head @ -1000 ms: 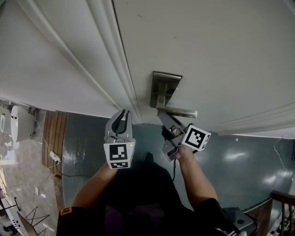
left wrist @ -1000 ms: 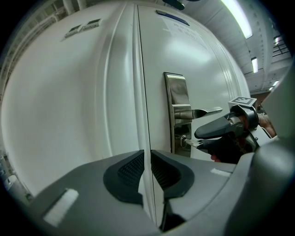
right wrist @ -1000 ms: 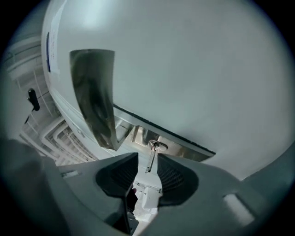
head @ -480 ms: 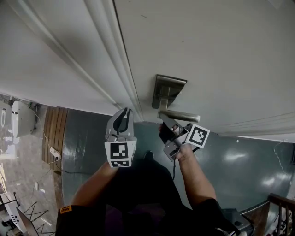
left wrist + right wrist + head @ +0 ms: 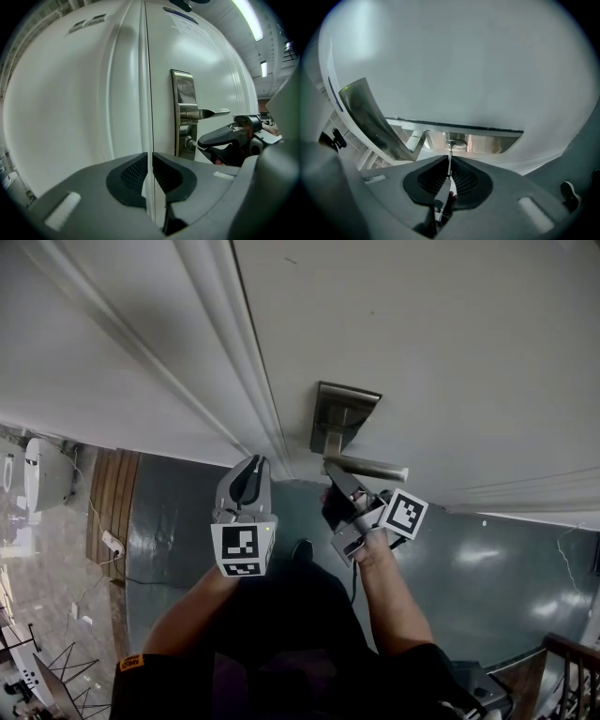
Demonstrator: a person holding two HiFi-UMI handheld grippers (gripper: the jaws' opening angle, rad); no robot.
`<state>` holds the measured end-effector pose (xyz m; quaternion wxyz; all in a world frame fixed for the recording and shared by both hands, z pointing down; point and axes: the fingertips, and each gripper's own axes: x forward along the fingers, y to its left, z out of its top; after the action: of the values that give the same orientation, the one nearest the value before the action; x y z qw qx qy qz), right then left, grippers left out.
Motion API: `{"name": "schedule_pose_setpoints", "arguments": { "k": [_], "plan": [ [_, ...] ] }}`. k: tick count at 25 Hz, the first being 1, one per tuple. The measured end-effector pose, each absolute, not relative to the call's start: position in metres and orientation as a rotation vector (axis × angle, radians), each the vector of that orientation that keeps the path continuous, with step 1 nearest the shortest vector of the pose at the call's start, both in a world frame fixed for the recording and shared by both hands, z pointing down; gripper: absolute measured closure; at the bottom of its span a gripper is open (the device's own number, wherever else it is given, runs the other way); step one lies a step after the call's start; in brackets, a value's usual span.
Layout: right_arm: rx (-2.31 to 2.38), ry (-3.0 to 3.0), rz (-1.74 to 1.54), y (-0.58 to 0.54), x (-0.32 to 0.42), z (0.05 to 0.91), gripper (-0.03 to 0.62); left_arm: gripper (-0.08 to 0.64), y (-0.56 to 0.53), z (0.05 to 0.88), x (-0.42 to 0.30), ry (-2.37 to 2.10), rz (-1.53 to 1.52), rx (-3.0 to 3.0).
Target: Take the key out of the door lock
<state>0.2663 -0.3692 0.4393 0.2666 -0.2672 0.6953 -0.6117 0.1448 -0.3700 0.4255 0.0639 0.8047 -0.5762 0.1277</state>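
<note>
A steel lock plate [image 5: 342,416] with a lever handle [image 5: 367,468] is mounted on the white door [image 5: 422,343]. A small metal key [image 5: 449,154] sticks out of the keyhole [image 5: 457,144] below the handle. My right gripper [image 5: 449,165] points level at the lock. Its jaws have just been closing, and the key's flat head now sits pinched between the pads. The head view shows the right gripper [image 5: 334,491] just under the handle. My left gripper [image 5: 250,468] hangs to the left near the door edge, shut with nothing in it. From the left gripper view the key [image 5: 191,143] shows at the plate [image 5: 183,101].
The door frame's moulding [image 5: 225,362] runs diagonally left of the lock. Below lie a dark green floor [image 5: 487,568] and wooden boards [image 5: 112,512] with a cable. The person's arms and dark clothing fill the lower middle of the head view.
The right gripper's jaws went from wide open to closed round the key, and the gripper rolled about its axis. The left gripper stayed where it was.
</note>
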Motion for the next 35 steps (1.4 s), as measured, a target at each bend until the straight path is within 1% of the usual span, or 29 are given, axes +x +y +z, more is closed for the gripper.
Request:
{"name": "schedule_pose_setpoints", "arguments": {
  "k": [11,19,23,27,30,35],
  "plan": [
    [-0.678,1.851,-1.701,-0.319,0.256,0.444,0.577,0.514,-0.348,0.422,0.129,-1.760,0.377,2.393],
    [-0.691,1.941,-1.660,-0.280,0.247,0.426,0.577,0.538,-0.312,0.416,0.112,-1.774,0.352,2.349],
    [-0.777,2.045,-1.564,-0.263,0.242,0.409,0.577,0.541,-0.297,0.411,0.102,-1.761,0.332,2.345],
    [-0.935,2.302,-1.405,-0.242,0.230,0.401,0.577,0.541,-0.279,0.404,0.094,-1.730,0.332,2.374],
    [-1.050,2.387,-1.294,-0.231,0.219,0.395,0.577,0.541,-0.267,0.402,0.084,-1.704,0.329,2.404],
    [-1.240,2.501,-1.127,-0.206,0.180,0.392,0.577,0.541,-0.247,0.395,0.052,-1.639,0.307,2.479]
  ]
}}
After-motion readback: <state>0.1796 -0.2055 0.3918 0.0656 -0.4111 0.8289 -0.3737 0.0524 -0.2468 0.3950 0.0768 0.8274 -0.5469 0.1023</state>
